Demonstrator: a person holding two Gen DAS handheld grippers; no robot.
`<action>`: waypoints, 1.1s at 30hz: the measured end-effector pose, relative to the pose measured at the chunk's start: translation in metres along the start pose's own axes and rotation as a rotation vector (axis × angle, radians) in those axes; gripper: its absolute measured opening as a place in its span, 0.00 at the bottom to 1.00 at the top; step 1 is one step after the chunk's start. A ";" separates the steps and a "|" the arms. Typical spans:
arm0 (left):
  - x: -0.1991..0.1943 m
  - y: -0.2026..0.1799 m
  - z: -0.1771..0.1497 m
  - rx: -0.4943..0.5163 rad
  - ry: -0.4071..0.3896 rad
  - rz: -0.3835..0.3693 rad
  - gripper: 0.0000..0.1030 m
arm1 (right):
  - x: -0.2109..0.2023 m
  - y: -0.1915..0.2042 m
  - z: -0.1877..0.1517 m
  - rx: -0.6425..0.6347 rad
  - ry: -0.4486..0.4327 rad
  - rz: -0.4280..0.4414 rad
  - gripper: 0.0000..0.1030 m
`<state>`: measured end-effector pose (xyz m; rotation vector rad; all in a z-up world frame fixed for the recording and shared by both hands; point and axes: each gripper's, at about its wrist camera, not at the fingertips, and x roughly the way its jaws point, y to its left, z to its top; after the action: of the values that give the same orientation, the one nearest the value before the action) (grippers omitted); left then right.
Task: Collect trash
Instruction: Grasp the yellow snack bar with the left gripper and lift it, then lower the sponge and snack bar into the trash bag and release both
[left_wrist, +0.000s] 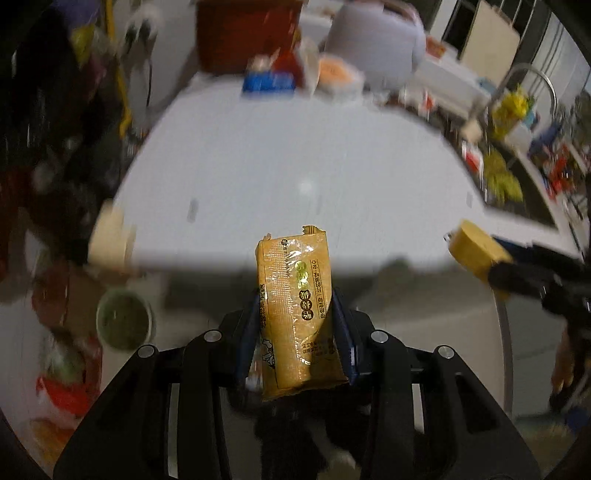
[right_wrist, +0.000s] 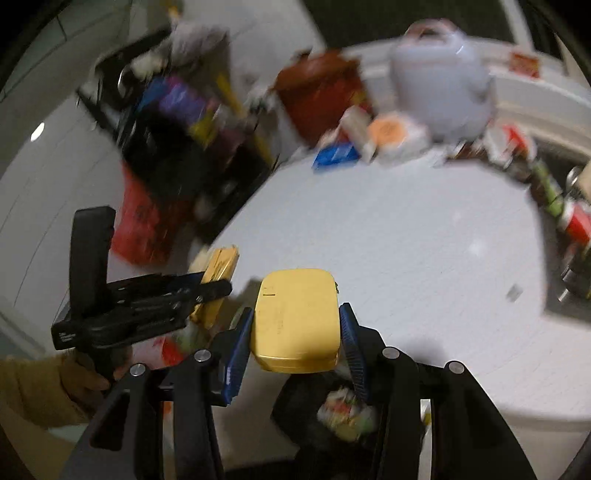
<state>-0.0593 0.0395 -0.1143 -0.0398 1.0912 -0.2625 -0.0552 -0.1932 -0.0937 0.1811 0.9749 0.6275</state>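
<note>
Orange wrapper (left_wrist: 295, 314) clamped in left gripper (left_wrist: 297, 325) jaws | right gripper (right_wrist: 295, 332) jaws grasp yellow box (right_wrist: 295, 319)

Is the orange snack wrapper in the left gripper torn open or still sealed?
Torn open, it seems. The wrapper's top edge is jagged and uneven above the left gripper. Whether anything is left inside cannot be told.

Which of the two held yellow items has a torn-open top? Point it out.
The orange-yellow snack wrapper in the left gripper: flat, printed, jagged top edge. The right gripper holds a smooth, closed yellow box.
</note>
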 end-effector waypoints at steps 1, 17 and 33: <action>0.004 0.004 -0.013 0.002 0.020 -0.003 0.35 | 0.009 0.005 -0.009 0.008 0.036 0.007 0.45; 0.269 0.051 -0.142 -0.042 0.389 -0.087 0.47 | 0.223 -0.074 -0.185 0.216 0.400 -0.254 0.46; 0.161 0.013 -0.107 0.099 0.341 -0.135 0.86 | 0.118 -0.068 -0.133 0.260 0.235 -0.180 0.75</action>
<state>-0.0815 0.0259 -0.3062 0.0213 1.4151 -0.4564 -0.0881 -0.1983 -0.2805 0.2502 1.2846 0.3596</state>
